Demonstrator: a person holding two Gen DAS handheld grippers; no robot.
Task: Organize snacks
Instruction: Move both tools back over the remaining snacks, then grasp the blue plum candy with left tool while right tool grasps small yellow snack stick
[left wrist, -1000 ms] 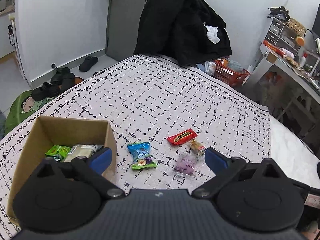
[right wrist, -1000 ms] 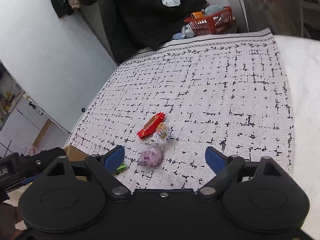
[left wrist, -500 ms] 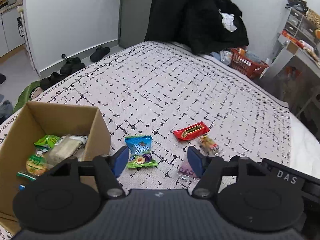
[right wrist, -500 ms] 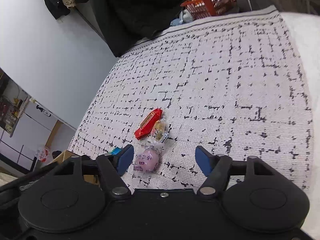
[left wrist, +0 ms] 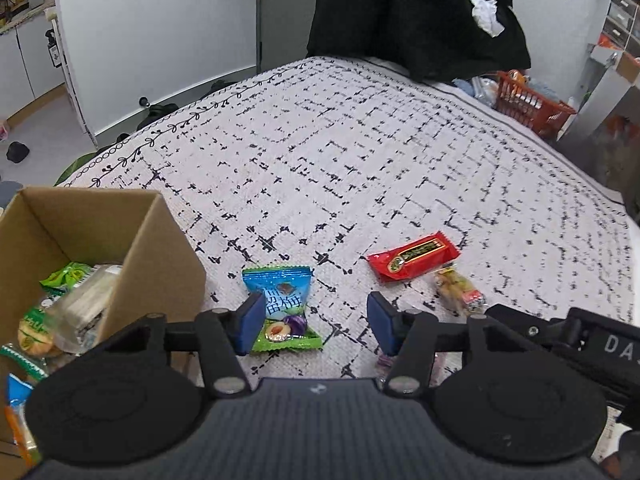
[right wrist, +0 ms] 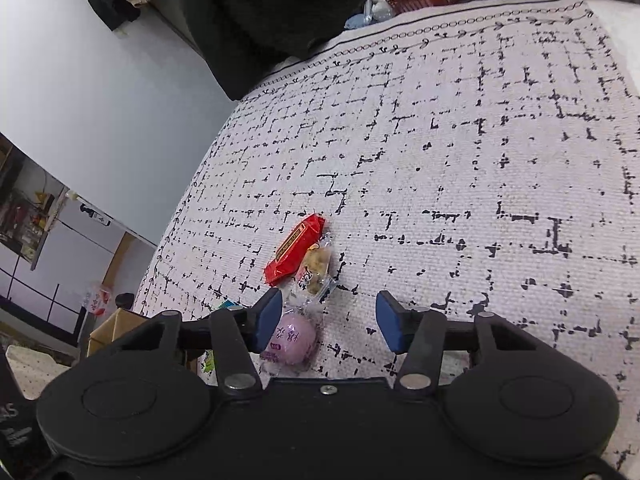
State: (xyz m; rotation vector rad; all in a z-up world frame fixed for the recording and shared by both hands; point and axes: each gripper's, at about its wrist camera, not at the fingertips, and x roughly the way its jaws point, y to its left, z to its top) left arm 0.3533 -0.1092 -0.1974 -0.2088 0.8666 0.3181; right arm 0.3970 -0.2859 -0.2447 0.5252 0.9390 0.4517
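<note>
On the patterned bedspread [left wrist: 360, 168] lie a blue-green plum candy packet [left wrist: 280, 308], a red packet [left wrist: 412, 256] and a clear-wrapped snack [left wrist: 456, 292]. My left gripper [left wrist: 316, 326] hovers low over the plum packet, which lies between the closing jaws beside the left finger; the pads do not press it. A cardboard box [left wrist: 160, 248] at the left holds several snacks. In the right wrist view, a purple packet [right wrist: 292, 338] lies by the left finger of my right gripper [right wrist: 329, 320], whose jaws are closing without pressing it. The red packet [right wrist: 296, 248] and clear snack [right wrist: 316, 268] lie just beyond.
Black coats [left wrist: 420, 12] are piled at the bed's far end, with an orange basket [left wrist: 528, 104] beside them. Shoes [left wrist: 160, 114] sit on the floor at the left. The box corner [right wrist: 112, 328] shows left of my right gripper. The other gripper's body [left wrist: 600, 344] is close at the right.
Both grippers have come down and forward toward the snacks, and their jaws have narrowed. The plum packet now sits between the left jaws, the purple packet by the right gripper's left finger.
</note>
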